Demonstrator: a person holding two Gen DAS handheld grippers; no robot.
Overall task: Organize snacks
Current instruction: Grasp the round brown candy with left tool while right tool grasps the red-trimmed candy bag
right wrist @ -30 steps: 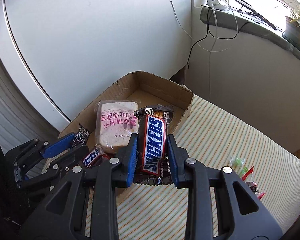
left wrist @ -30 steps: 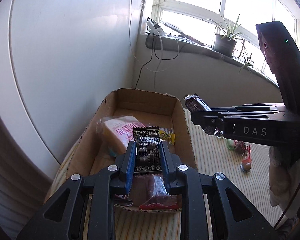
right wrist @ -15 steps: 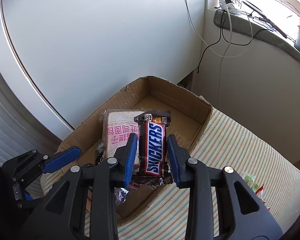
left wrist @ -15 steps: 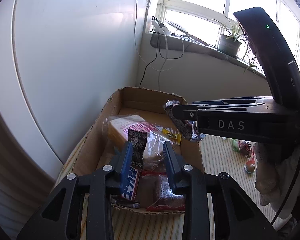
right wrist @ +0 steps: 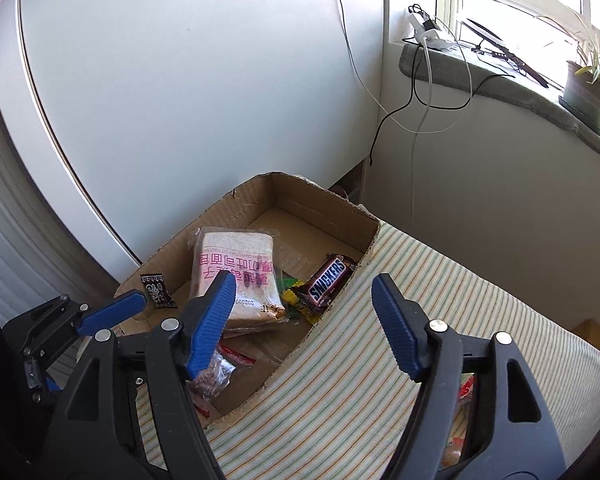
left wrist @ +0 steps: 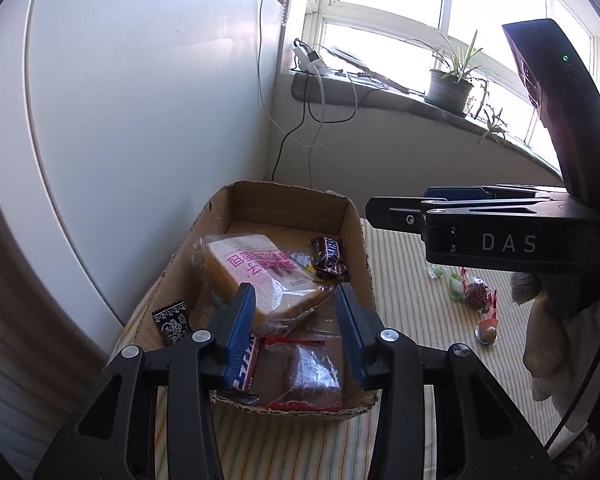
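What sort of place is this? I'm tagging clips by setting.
Probably a room in a home, near a sunny window. A potted green plant stands on the grey window sill, white charger cables hang down the wall, and a brown cardboard box of snacks sits on a striped cloth.

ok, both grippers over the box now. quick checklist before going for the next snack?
1. Left gripper empty, jaws apart: ok.
2. Right gripper empty, jaws wide apart: ok.
3. Snickers bar inside the cardboard box, lying by the right wall: ok.
4. Small black packet fully in the box: not ok, it leans on the left wall near the rim.
5. Snacks left outside: not ok, loose wrapped sweets lie on the striped cloth.
6. Room left in the box: ok, bare floor behind the bread pack.
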